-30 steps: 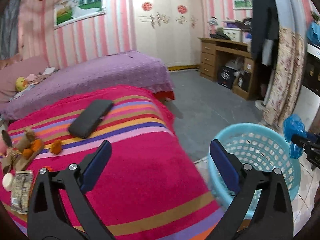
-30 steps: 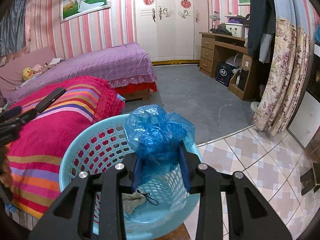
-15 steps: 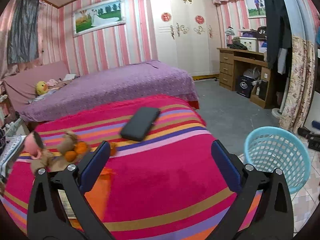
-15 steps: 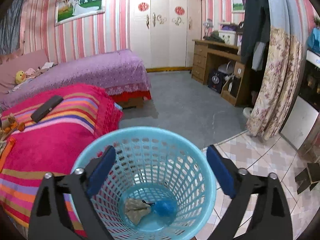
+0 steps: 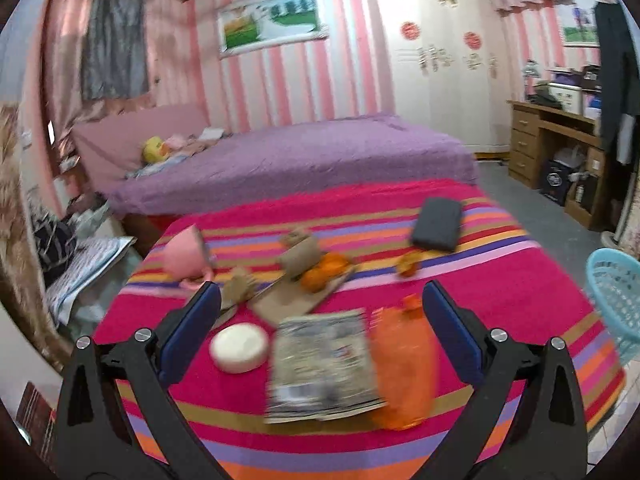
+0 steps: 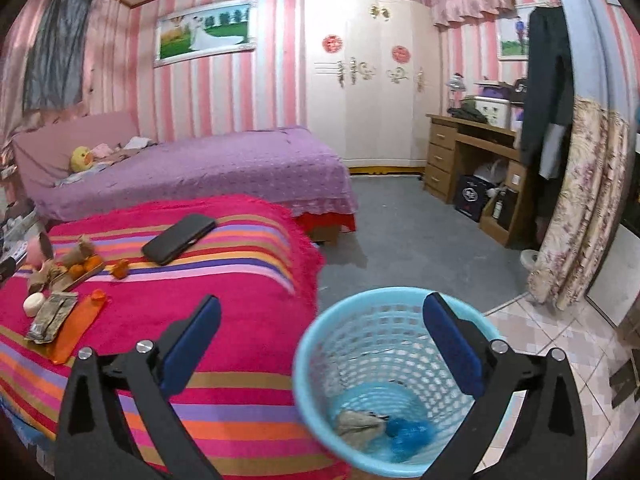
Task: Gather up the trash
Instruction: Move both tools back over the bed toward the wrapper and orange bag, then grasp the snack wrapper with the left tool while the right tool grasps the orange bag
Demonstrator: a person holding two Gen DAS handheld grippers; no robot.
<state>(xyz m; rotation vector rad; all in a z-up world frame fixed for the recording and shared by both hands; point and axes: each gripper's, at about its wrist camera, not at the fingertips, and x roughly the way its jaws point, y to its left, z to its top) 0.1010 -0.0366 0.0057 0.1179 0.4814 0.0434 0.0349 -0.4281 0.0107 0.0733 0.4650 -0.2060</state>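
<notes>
Hanging wide open and empty, the right hand-held gripper [image 6: 320, 344], its jaws just opened, frames the blue mesh basket [image 6: 316, 356], where a blue plastic bag [image 6: 410, 434] lies beside a crumpled grey scrap [image 6: 358, 424]. Equally spread and empty, the left hand-held gripper [image 5: 320, 332] overlooks a blurred printed packet [image 5: 324, 364], its writing unreadable, and an orange wrapper [image 5: 402, 372] on the striped bedspread [image 5: 500, 280].

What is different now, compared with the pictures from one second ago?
The right gripper has just opened and let go the blue bag; it now lies in the basket. The left gripper, open and empty, swung from the basket to the litter on the blanket. The phone stayed put.
</notes>
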